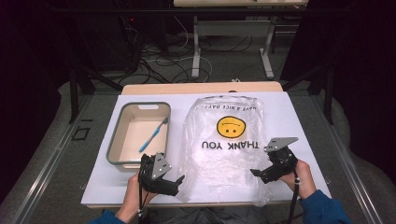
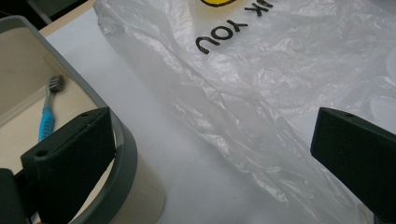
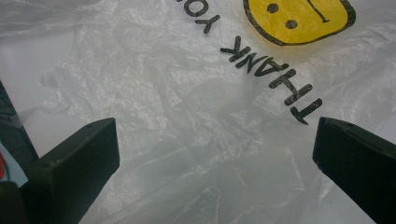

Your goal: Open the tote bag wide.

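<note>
toothbrush (image 1: 153, 135) in tub (image 1: 116, 140), bag (image 1: 224, 154) right of tub

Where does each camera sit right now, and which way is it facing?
High view: above the person's side, facing forward and down on the table; bag, tub with toothbrush; both hands, left gripper, right gripper.
Left gripper view: on the left gripper, facing the bag's edge and the tub's rim; its open jaws show.
Right gripper view: on the right gripper, low over the bag; open jaws show.
Shared: all three show the bag's THANK YOU print.
</note>
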### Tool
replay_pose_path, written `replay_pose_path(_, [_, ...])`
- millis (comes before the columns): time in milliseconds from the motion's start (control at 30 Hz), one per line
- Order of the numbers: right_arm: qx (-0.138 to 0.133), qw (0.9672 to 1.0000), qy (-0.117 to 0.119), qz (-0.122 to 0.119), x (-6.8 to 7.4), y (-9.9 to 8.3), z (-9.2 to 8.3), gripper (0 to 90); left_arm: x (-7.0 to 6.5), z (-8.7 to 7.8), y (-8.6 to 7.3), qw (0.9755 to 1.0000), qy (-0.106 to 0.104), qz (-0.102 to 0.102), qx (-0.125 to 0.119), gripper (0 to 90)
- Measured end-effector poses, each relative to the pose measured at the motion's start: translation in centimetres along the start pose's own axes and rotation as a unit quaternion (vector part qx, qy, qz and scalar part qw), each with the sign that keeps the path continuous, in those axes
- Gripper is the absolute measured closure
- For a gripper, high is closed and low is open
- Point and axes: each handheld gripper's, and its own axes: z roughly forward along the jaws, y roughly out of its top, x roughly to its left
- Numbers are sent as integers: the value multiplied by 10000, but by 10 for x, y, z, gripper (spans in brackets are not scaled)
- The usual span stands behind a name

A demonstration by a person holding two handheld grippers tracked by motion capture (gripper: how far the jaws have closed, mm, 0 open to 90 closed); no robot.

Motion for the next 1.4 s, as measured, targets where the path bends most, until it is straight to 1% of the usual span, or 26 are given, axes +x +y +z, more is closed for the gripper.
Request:
replay_pose_path(33, [10,10000,19,33,0,1,1,0,0,-1,1,10000,62,46,-24,14])
replay_pose_path(67, [10,10000,19,33,0,1,1,0,-2,0,1,9999,145,-73,-37,14])
replay_pose_path(133, [103,9999,55,21,0,5,3,0,-1,-1,2,9999,105,-20,-12,17])
replay_pose_path(200, [45,10000,69,45,1,6,5,0,-2,-1,3,9999,78,-40,-73,16])
replay_pose_path(267, [73,9999,86,11,1,7,8,0,-3,-3,4,9999,90,36,-109,16])
replay_pose_path(300, [184,9998,109,7,1,8,8,0,-5,-3,5,9998,84,12,-202,16])
replay_pose_path(333, [184,9998,109,7,1,8,8,0,-6,-5,6,9998,13,-7,-210,16])
replay_pose_path(367, [144,9998,141,-51,1,9,10,1,-7,-5,7,9996,53,78,-272,17])
replay_pose_path(400, [134,9999,86,-22,1,9,12,3,-10,-5,9,9996,-9,96,-268,17])
replay_pose_path(533, [307,9993,213,-36,0,12,16,17,-20,-2,13,9992,-182,260,-250,19])
replay_pose_path(600, [285,9994,197,-54,-1,12,20,27,-23,2,14,9989,-297,325,-156,22])
replay_pose_path(700, [353,9991,205,-81,-1,13,24,49,-26,11,14,9978,-589,291,56,24])
replay_pose_path(733, [445,9987,244,-68,-2,13,28,131,-26,15,14,9972,-667,278,168,28])
replay_pose_path(767, [455,9987,238,-64,-2,13,31,170,-27,19,13,9967,-737,235,227,31])
replay_pose_path(800, [509,9984,257,-41,-2,14,34,172,-27,29,12,9956,-809,189,431,38])
replay_pose_path(833, [593,9978,275,-63,-3,14,36,184,-27,29,12,9956,-809,189,431,43])
replay_pose_path(900, [660,9973,308,-91,-4,16,41,217,-27,40,12,9942,-859,64,644,52])
replay_pose_path(933, [688,9970,341,-96,-5,16,45,230,-27,46,11,9943,-806,41,693,54])
replay_pose_path(967, [695,9969,359,-125,-5,17,48,240,-25,51,12,9925,-878,31,845,59])
replay_pose_path(1133, [991,9938,422,-275,-8,17,63,325,-25,70,12,9924,-690,-95,1011,175])
replay_pose_path(1167, [1075,9928,483,-228,-7,16,65,353,-24,72,13,9915,-733,-96,1074,208])
replay_pose_path(1233, [1124,9919,502,-320,-8,14,69,443,-25,76,11,9913,-723,-114,1096,336])
replay_pose_path(1267, [1125,9913,582,-351,-7,12,69,477,-26,77,10,9912,-714,-116,1108,369])
replay_pose_path(1300, [1159,9911,587,-295,-6,11,70,500,-26,77,8,9909,-801,-85,1078,403])
replay_pose_path(1367, [1157,9910,584,-321,-6,10,70,543,-25,76,7,9907,-829,-67,1076,493])
replay_pose_path(1400, [1127,9917,540,-313,-6,10,70,576,-25,76,7,9917,-761,-48,1031,540])
